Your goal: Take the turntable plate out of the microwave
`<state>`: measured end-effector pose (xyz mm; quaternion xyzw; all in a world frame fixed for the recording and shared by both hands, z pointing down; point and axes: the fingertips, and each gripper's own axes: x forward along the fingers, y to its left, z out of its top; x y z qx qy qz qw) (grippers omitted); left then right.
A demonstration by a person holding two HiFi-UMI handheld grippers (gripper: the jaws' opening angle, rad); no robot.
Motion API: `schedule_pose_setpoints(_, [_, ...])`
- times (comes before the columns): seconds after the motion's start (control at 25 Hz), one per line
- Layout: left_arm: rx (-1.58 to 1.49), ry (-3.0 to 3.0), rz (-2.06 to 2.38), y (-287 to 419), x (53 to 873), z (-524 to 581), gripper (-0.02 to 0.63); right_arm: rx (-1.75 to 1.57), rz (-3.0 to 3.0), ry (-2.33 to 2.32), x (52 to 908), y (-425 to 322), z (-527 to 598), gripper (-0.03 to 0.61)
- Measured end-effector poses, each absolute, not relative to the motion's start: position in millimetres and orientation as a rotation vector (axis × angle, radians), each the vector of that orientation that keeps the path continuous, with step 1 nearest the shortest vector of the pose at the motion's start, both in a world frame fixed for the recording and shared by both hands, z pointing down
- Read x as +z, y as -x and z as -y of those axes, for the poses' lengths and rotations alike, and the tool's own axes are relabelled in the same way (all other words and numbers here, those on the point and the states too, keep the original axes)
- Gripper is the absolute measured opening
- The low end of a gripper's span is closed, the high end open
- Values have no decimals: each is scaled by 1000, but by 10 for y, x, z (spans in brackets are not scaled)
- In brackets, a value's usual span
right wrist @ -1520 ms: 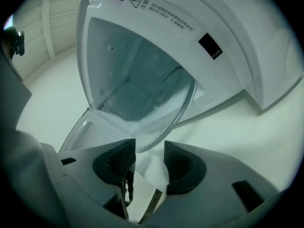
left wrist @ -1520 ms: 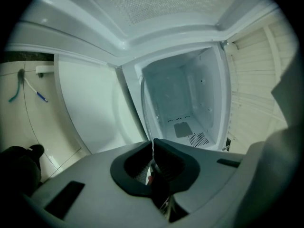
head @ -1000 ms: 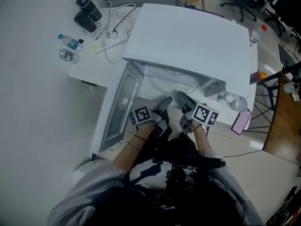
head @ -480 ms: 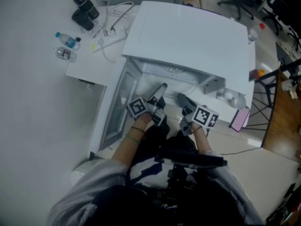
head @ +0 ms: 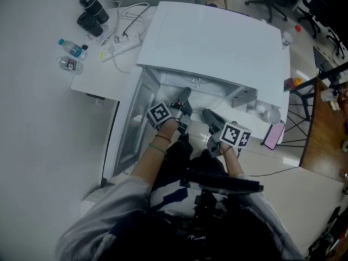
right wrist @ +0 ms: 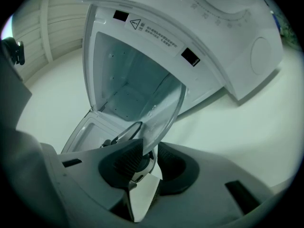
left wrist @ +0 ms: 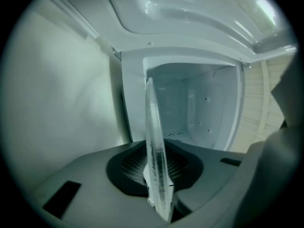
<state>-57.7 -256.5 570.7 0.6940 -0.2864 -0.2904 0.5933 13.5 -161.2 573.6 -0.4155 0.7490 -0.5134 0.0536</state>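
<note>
left gripper view: left gripper [left wrist: 160,194] jaws just closing, now clamped on plate [left wrist: 154,137], seen edge-on
right gripper view: right gripper [right wrist: 142,165] pinches the same plate
plate: at microwave [head: 217,42] mouth
step: likely drawing it out
next: pull both back together, level

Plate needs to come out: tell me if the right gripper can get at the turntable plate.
Yes, it seems: the right gripper is shut on the rim of the turntable plate, and the microwave door stands wide open.
</note>
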Motion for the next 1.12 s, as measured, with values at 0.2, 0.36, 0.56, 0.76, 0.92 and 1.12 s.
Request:
schedule_pose_setpoints(0.2, [-727,-1581,633,589,5681,2529,23,-1467,-2428,1315,5748,-119,1534,89])
schedule_pose_setpoints(0.36, [-702,-1601,637,597,5642,2484,20,-1453,-2449,1265,5723,-130,1488,102])
schedule_pose_setpoints(0.56, [-700,-1602,615,663,5584,2342,20,-1503,-2444,1108,5709,-69,1406,157])
schedule_pose_setpoints(0.76, [-667,-1606,639,774,5611,2191,19,-1555,-2379,1038,5741,-80,1377,173])
schedule_pose_setpoints(0.92, [-642,-1622,616,755,5548,2074,18,-1584,-2304,1036,5802,-166,1393,173])
schedule_pose_setpoints(1.12, [-579,-1674,585,693,5494,1880,15,-1604,-2232,1059,5851,-263,1455,173])
